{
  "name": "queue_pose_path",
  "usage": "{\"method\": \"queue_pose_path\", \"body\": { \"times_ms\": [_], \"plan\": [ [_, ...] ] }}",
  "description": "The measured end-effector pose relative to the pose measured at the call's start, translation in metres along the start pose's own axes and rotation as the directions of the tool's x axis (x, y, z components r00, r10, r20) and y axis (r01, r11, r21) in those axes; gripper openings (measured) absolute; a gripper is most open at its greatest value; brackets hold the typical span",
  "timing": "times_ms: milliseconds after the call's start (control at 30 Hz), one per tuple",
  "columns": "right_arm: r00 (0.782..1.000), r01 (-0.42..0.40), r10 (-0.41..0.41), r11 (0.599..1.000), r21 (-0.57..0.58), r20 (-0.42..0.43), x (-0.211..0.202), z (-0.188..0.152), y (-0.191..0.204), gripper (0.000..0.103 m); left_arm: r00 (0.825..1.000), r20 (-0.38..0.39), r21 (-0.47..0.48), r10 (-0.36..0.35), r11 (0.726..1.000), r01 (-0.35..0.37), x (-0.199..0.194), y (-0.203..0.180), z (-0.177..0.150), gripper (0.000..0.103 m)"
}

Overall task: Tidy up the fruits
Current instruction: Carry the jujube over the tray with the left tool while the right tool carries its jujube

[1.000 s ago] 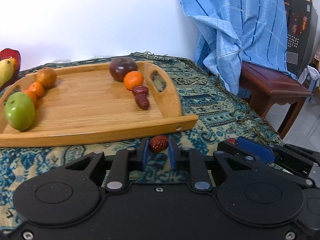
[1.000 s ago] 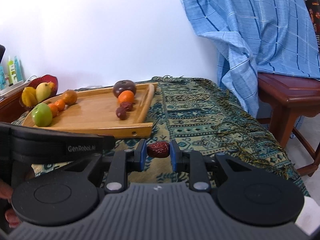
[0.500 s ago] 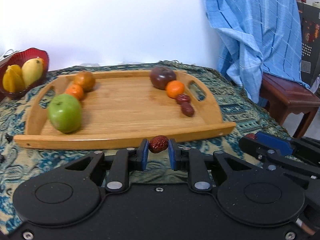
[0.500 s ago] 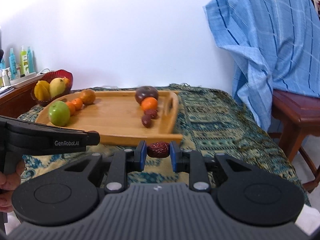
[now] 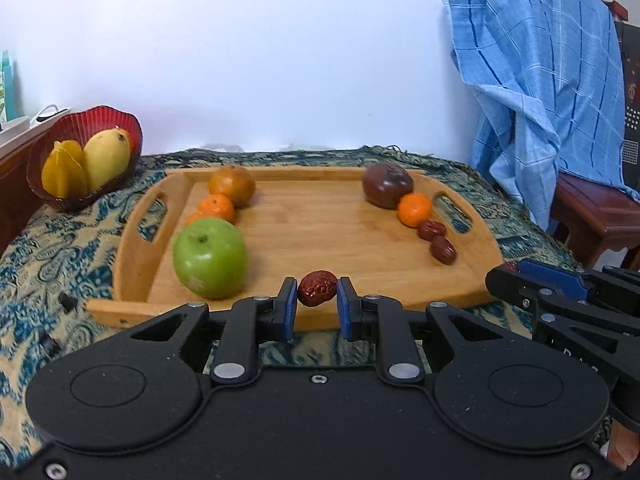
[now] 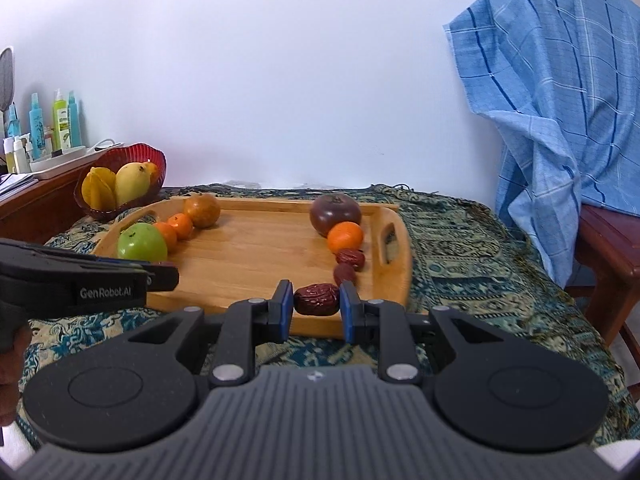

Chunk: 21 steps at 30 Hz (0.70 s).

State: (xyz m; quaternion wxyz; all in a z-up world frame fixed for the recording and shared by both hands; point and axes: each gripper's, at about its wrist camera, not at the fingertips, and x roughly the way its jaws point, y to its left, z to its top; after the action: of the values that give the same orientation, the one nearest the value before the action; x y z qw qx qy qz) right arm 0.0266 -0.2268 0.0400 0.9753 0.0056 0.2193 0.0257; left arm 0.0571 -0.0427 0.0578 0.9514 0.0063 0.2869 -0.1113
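Note:
A wooden tray [image 5: 320,236] lies on the patterned cloth. On its left side sit a green apple [image 5: 210,257], small oranges [image 5: 216,207] and a brown round fruit [image 5: 232,185]. On its right side sit a dark purple fruit [image 5: 387,190], an orange [image 5: 415,209] and two red dates [image 5: 437,239]. My left gripper [image 5: 317,289] is shut on a red date [image 5: 318,288] over the tray's front edge. My right gripper [image 6: 317,299] is shut on another red date [image 6: 317,299] near the tray's front right [image 6: 256,256].
A red bowl [image 5: 100,128] with a mango and starfruit stands at the back left. A blue checked cloth [image 5: 540,92] hangs over a wooden chair [image 5: 596,216] on the right. Bottles [image 6: 60,124] stand on a shelf at far left.
Both grippers have swung left and moved toward the tray, each still holding its date. The tray now sits centred in both views.

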Motion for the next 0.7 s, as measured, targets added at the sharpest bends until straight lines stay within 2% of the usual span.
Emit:
{"method": "queue_pose_path", "body": {
  "times_ms": [700],
  "plan": [
    [0.999,-0.024,0.025,1.0,0.017,-0.035,0.054,0.022,0.011,0.029,1.0,-0.016,0.017,0.011,1.0,-0.01,0.041,0.005,0.019,0.02]
  ]
}}
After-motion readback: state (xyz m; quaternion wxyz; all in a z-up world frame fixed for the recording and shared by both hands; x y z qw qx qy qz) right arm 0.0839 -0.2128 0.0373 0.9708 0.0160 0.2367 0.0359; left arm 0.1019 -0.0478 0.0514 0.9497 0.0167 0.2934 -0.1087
